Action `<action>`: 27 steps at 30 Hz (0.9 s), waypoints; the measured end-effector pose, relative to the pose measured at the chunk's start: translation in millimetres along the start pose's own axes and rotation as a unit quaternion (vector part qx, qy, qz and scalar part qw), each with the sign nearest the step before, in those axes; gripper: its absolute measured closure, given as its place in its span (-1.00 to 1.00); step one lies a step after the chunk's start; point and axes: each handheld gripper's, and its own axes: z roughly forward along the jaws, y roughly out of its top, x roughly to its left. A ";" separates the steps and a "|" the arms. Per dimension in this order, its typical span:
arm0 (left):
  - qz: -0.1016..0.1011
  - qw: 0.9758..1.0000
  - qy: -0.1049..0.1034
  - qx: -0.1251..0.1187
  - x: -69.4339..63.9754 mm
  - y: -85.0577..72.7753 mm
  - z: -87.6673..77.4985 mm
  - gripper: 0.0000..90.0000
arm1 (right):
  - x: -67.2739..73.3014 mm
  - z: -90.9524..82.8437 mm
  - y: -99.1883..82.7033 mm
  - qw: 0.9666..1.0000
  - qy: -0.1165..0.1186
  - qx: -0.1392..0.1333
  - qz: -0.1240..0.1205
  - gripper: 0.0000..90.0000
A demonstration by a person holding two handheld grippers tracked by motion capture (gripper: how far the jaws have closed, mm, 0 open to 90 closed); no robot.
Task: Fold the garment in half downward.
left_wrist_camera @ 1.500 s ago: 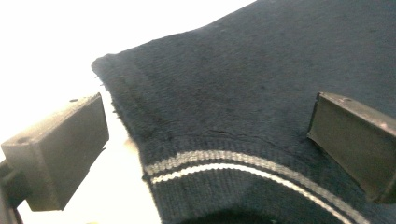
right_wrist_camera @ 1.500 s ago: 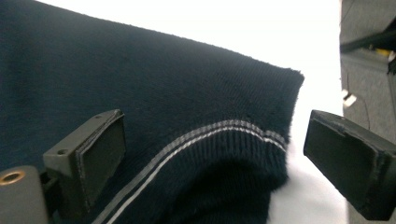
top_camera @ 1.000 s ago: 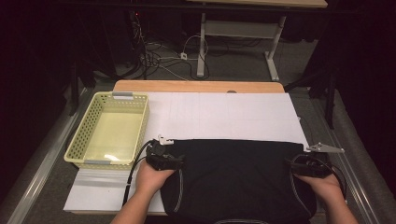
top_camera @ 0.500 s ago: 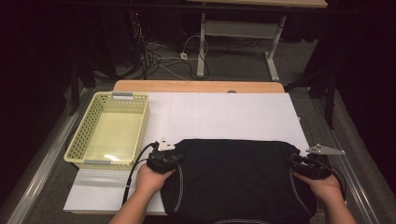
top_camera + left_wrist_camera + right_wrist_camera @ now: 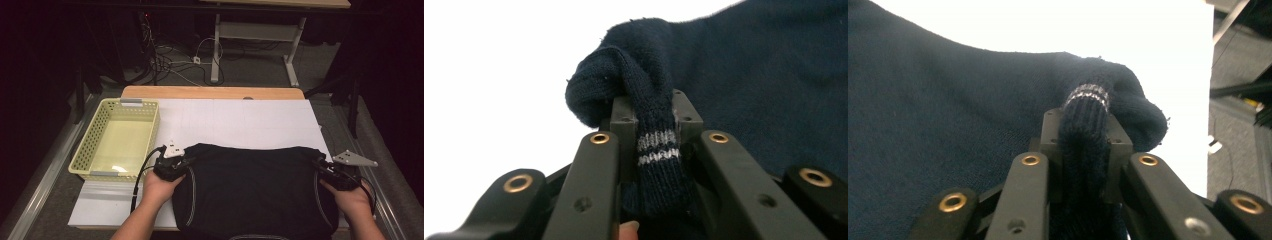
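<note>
Basket (image 5: 117, 142) of pale yellow plastic mesh sits at the left of the desk (image 5: 210, 92), on the white sheet (image 5: 240, 120) that covers most of the wooden top. Just right of the basket's near corner, the left claw (image 5: 181, 161) pinches the far left corner of a dark navy knitted sweater (image 5: 252, 192); its jaws have just been closing, and in the left gripper view a ribbed band with two pale stripes (image 5: 656, 147) is clamped between them. The sweater lies spread over the near middle of the sheet, its near edge hanging toward the person. At the right, the right claw (image 5: 324, 169) has likewise just been closing and grips the far right corner, a striped ribbed edge (image 5: 1087, 95) bunched between its jaws.
</note>
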 end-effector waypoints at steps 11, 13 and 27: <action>-0.013 0.999 0.041 -0.020 18.7 36.4 7.6 0.71 | -16.7 8.3 33.4 0.999 -0.013 -0.041 0.013 0.79; -0.025 0.999 0.040 -0.018 23.1 39.3 12.9 0.71 | -19.1 14.2 32.5 0.999 -0.016 -0.045 0.019 0.80; -0.037 0.995 0.085 -0.044 48.9 83.6 15.6 0.66 | -37.4 36.0 75.8 0.996 -0.022 -0.078 0.027 0.83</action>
